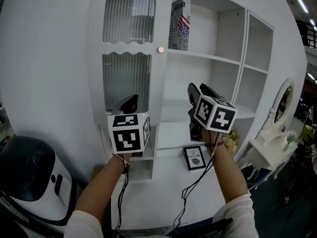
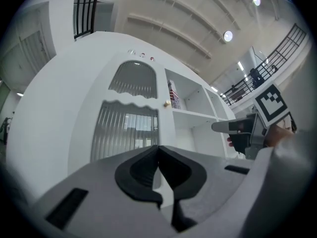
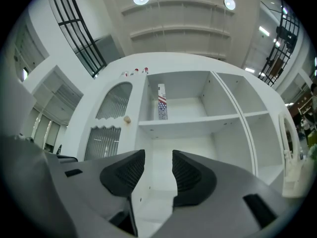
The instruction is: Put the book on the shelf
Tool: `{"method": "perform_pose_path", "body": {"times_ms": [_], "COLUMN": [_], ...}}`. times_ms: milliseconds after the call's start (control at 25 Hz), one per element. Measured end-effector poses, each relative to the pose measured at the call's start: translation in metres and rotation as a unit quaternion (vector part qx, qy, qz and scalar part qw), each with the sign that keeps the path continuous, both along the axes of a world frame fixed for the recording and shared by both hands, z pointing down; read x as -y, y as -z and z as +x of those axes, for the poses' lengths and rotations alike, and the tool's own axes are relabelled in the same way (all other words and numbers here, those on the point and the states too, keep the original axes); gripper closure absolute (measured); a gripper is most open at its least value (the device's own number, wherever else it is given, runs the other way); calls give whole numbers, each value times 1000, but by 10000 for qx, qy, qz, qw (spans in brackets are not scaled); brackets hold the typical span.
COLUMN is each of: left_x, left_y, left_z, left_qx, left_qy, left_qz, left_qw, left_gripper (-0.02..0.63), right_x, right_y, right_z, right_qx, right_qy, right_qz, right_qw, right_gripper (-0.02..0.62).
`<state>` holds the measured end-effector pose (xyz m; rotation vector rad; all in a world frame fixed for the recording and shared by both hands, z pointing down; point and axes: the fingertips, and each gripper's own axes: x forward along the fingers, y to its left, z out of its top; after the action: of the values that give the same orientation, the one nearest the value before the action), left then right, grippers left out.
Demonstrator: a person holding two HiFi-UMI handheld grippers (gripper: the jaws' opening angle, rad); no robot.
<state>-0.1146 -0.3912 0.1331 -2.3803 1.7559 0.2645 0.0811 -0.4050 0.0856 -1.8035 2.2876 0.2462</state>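
Head view, gripper views. The book (image 1: 179, 24) stands upright at the left end of the top open compartment of the white shelf unit (image 1: 213, 58), in the upper middle of the frame. Its spine shows a stars-and-stripes flag; the dense print above the flag is too small to read. The book is also seen at upper centre in my right gripper view (image 3: 162, 102) and in my left gripper view (image 2: 173, 95).

My left gripper (image 1: 130, 103) is at centre left, well below the book; its jaws are closed together with nothing between them (image 2: 158, 150). My right gripper (image 1: 199, 90) is at centre right, in front of the middle shelves; its jaws stand apart and are empty, only the shelf unit showing through the gap (image 3: 158, 170). Neither gripper touches the book.

A small framed card (image 1: 194, 158) reading "NATURE" stands on the unit's lowest surface, below my right gripper. To the left of the book is a ribbed-glass door (image 1: 128, 81) with a round knob (image 1: 161, 49).
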Motion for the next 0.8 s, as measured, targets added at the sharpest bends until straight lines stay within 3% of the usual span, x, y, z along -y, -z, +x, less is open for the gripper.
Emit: {"method": "perform_pose_path", "body": {"times_ms": [240, 560, 800], "left_x": [0, 2, 9], "left_y": [-47, -97, -142], "left_z": [-1, 13, 30], "left_qx": [292, 147, 305], "left_qy": [102, -147, -300], "left_qz": [-7, -108, -305], "left_qw": [9995, 9997, 9986], "left_gripper": [597, 598, 598], "right_x": [-2, -13, -15], "right_y": [-76, -133, -179], "right_z": [1, -10, -16], "right_qx": [-283, -397, -620], "right_qy": [-236, -498, -749], "right_qz": [-290, -232, -361], "right_qw": [9989, 9977, 9946], "right_gripper": [411, 444, 465]}}
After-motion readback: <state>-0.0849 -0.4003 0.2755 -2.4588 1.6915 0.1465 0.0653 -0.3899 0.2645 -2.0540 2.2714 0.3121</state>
